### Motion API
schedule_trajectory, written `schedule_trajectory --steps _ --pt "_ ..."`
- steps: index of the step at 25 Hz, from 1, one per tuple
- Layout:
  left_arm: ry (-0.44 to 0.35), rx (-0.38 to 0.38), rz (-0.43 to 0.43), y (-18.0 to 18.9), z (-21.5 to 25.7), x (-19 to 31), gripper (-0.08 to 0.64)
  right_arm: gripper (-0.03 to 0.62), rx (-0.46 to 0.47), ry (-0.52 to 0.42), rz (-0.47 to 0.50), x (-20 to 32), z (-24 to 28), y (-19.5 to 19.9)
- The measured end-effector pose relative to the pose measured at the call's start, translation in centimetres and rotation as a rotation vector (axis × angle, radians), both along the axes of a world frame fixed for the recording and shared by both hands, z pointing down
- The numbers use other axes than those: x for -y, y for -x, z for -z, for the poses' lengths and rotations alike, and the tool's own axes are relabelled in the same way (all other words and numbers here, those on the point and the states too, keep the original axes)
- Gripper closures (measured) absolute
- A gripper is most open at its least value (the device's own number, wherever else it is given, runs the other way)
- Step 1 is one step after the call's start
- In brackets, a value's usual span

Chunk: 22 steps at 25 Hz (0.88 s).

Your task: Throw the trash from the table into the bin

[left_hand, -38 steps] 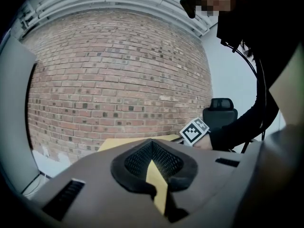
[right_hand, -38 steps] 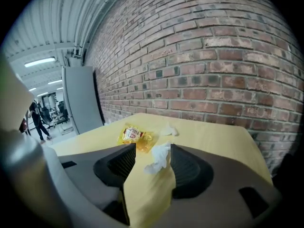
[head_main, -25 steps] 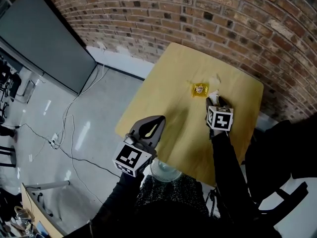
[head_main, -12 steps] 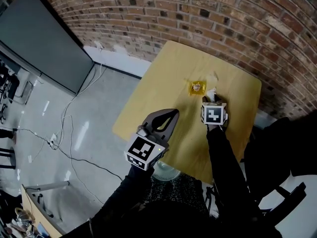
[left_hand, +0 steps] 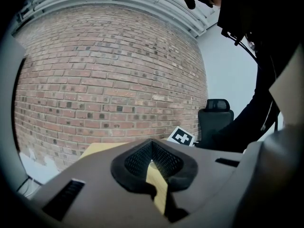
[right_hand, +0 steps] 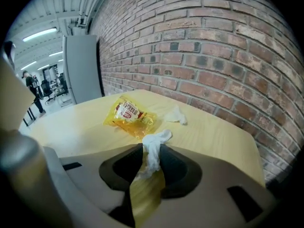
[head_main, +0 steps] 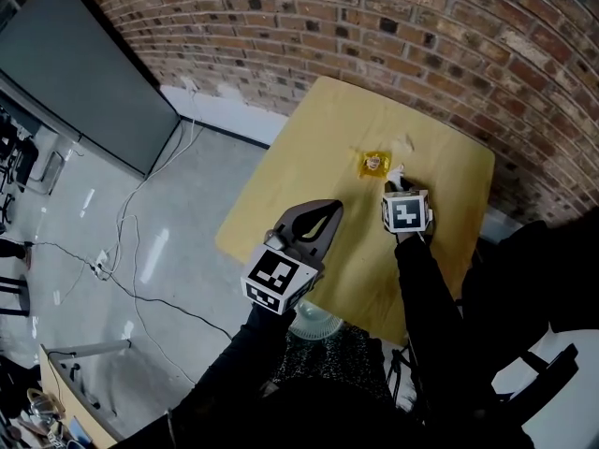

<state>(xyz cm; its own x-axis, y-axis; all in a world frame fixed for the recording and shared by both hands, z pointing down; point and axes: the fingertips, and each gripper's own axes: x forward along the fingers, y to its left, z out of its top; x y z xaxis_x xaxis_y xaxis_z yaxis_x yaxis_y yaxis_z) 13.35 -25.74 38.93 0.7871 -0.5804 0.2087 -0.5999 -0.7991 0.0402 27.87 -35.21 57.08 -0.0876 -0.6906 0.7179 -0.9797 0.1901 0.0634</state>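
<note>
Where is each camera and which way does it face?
Head view: on the head, steeply down at the table; sleeves, left gripper, right gripper show.
Left gripper view: on it, facing the brick wall; shut jaws show.
Right gripper view: on it, facing down the table; jaws, just closing, pinch a tissue.
Shared: head and right gripper views show the yellow packet.

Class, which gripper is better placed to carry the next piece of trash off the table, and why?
Right. The right gripper has just been closing its jaws and pinches the white tissue; the left gripper is shut, empty, near the edge of the table.
</note>
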Motion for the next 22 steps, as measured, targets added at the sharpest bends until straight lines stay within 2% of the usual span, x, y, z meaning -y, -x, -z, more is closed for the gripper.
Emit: schedule_trajectory --steps 1,2,3,11,22 --pt "0.002 0.000 0.001 0.0 0.0 -0.1 0.560 0.483 -0.019 0.005 0.021 -0.1 0.0 0.2" --pt "0.004 0.001 0.003 0.1 0.1 -0.1 0.560 0.556 -0.038 0.007 0.034 -0.3 0.0 0.2" --pt "0.005 0.002 0.004 0.2 0.1 -0.2 0.560 0.565 -0.047 0.002 0.038 -0.4 0.0 0.2" --pt "-0.013 -0.005 0.012 1.2 0.8 0.0 0.560 0.569 0.053 -0.086 -0.019 -2.6 2.0 0.2" --pt "-0.024 -0.035 -0.005 4.0 1.9 -2.9 0.560 0.569 0.034 -0.231 0.004 -7.1 9.4 3.1"
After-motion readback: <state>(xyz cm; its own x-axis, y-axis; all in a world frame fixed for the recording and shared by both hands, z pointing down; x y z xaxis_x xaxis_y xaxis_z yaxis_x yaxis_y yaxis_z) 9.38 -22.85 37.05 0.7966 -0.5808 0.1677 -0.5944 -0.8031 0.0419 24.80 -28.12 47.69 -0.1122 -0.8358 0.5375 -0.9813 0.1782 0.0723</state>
